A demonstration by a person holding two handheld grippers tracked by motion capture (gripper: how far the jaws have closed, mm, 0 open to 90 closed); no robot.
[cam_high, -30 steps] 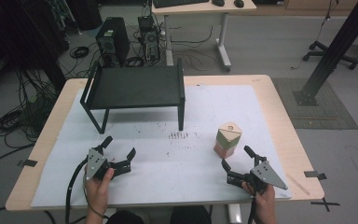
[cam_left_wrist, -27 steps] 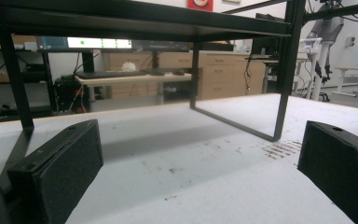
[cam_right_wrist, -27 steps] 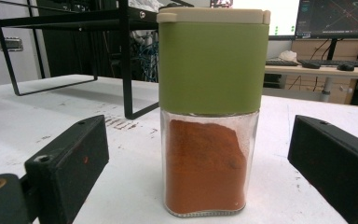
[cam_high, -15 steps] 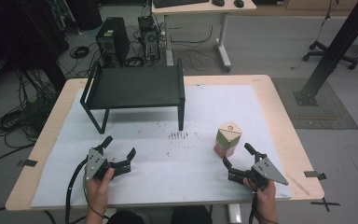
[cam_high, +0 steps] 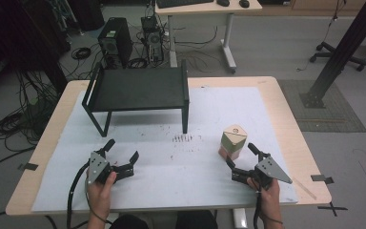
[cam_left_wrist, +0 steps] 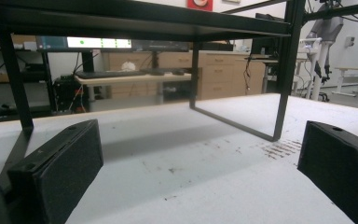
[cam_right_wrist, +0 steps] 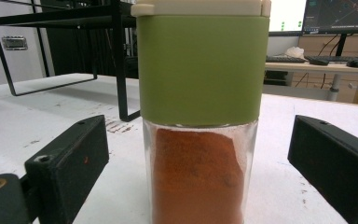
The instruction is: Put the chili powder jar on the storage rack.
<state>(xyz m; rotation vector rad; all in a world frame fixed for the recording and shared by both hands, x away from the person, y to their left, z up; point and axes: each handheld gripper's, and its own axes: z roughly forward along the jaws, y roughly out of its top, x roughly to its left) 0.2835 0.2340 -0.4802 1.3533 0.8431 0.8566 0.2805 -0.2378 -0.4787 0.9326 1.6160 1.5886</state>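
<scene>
Right claw (cam_high: 240, 159): jaws spread wide with nothing gripped; its blocky black jaws stand on either side of the spice jar without touching it, seen close in the right gripper view.
Spice jar (cam_right_wrist: 200, 116): upright on the desk, just in front of the right claw; clear glass lower body holding orange-red powder, a smooth matte green sleeve round the upper part, a cream cap on top; from above the top looks like a rounded triangle.
Left claw (cam_high: 122, 153): jaws wide apart, empty, low over the white sheet, well apart from the jar and facing the rack.
Rack (cam_high: 138, 88): black metal shelf with a flat top on thin straight legs, at the far left of the desk.
Desk (cam_high: 286, 109): pale wood top, covered by a white sheet (cam_high: 228, 107) speckled with small dark marks near the rack's leg.
</scene>
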